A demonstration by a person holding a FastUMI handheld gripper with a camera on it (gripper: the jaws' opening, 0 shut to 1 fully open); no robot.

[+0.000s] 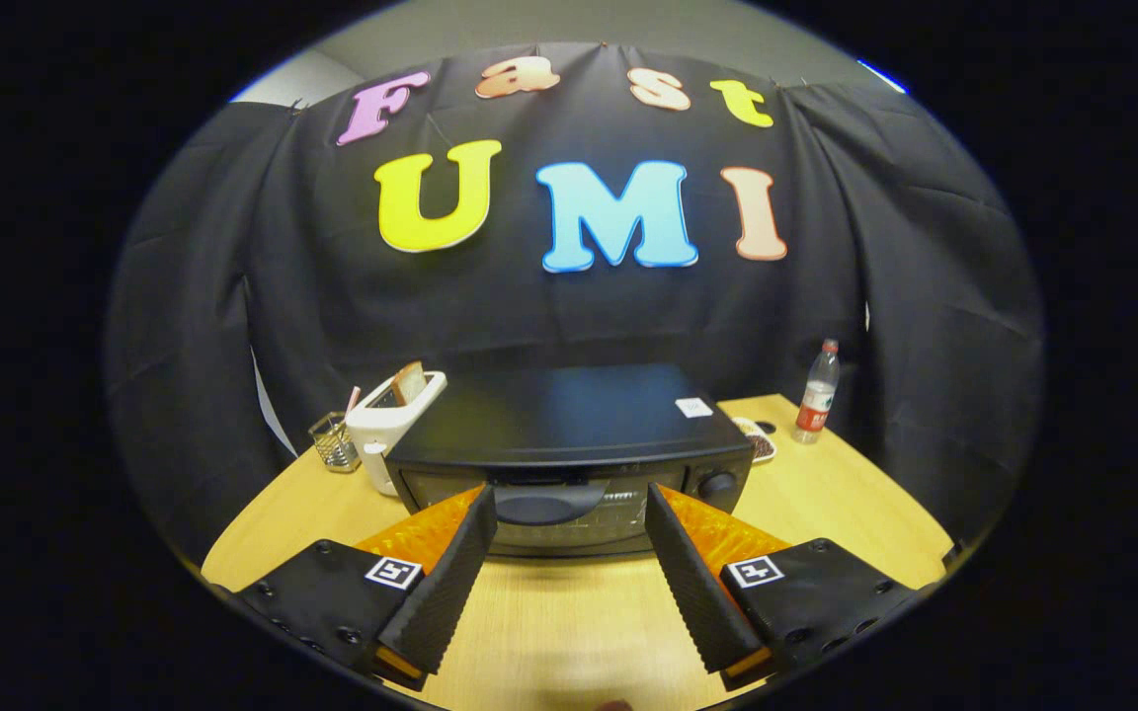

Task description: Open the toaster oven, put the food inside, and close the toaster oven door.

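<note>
Wooden table (826, 504) | black toaster oven (569, 444) door closed | fingers (460, 573) spread wide, flanking handle (549, 504) | black cloth wall

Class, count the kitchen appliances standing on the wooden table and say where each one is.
2. The black toaster oven stands just ahead of the open claw, door shut. The white toaster sits beside it, holding bread. Others may hide behind the oven.

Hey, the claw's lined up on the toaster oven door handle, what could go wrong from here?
1. The open claw straddles the door handle; a shallow grip might slip off.
2. Pulling could drag the toaster oven along the table.
3. A shifting oven might bump the white toaster beside it.
</note>
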